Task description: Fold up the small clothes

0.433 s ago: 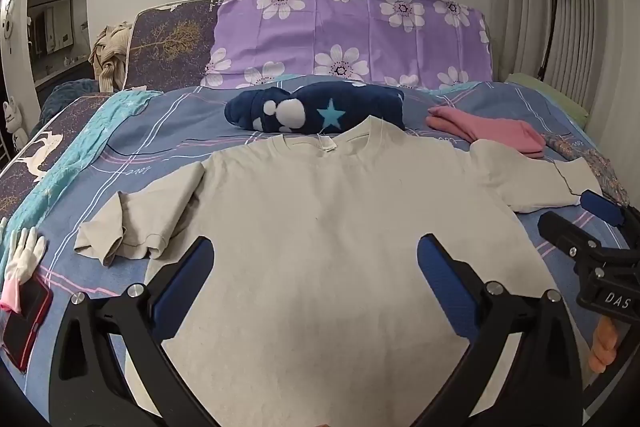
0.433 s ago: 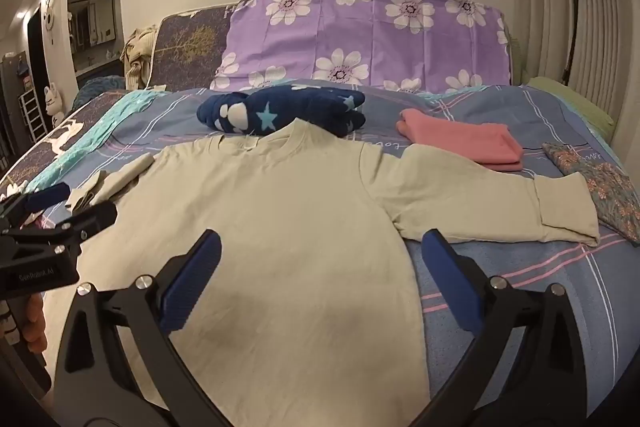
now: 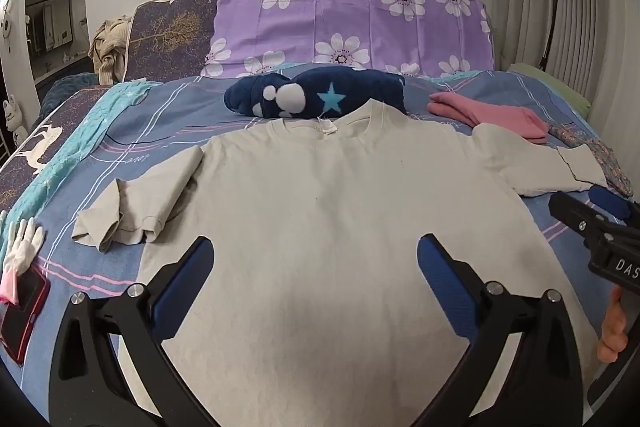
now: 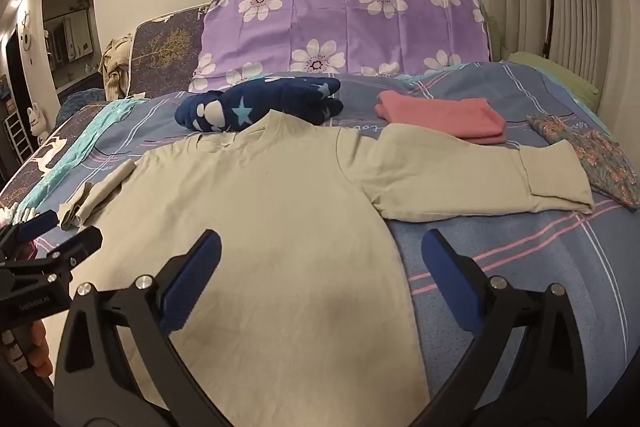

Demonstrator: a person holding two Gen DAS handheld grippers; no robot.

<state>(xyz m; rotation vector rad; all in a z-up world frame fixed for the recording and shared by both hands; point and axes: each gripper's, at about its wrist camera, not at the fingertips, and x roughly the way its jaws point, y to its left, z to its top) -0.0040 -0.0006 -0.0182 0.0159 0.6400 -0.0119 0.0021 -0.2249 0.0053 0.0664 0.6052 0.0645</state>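
spread flat across the blue striped bedsheet [image 3: 168, 115]: the beige long-sleeved shirt [image 3: 328, 211], collar toward the purple flowered pillow [image 3: 360, 23], hem toward the cameras. no fold made in the body yet, by the look of it. right sleeve [image 4: 460, 175] stretched straight out, cuff near a flowered cloth [image 4: 600, 163]; left sleeve [image 3: 132, 211] already bunched and doubled back beside the body.

just beyond the collar, a navy star-print bundle [image 3: 312, 95], touching or nearly touching the neckline; cannot tell which. further right, a folded pink garment [image 4: 440, 119], apart from the shirt. at the left edge, a white glove [image 3: 24, 247] over a red phone [image 3: 20, 307].

left gripper [image 3: 314, 267] above the lower body of the shirt, jaws spread wide, nothing between them. right gripper [image 4: 320, 263] likewise gaping and empty, over the shirt's right side edge where fabric meets sheet.

probably best to begin with the sleeves: pinch the right cuff through both layers and lay the sleeve across the chest, then smooth out the crumpled left sleeve before bringing it in. worth taking only shirt fabric, not the sheet under it. worth keeping the collar clear of the navy bundle, so no drag on the neckline during the fold.
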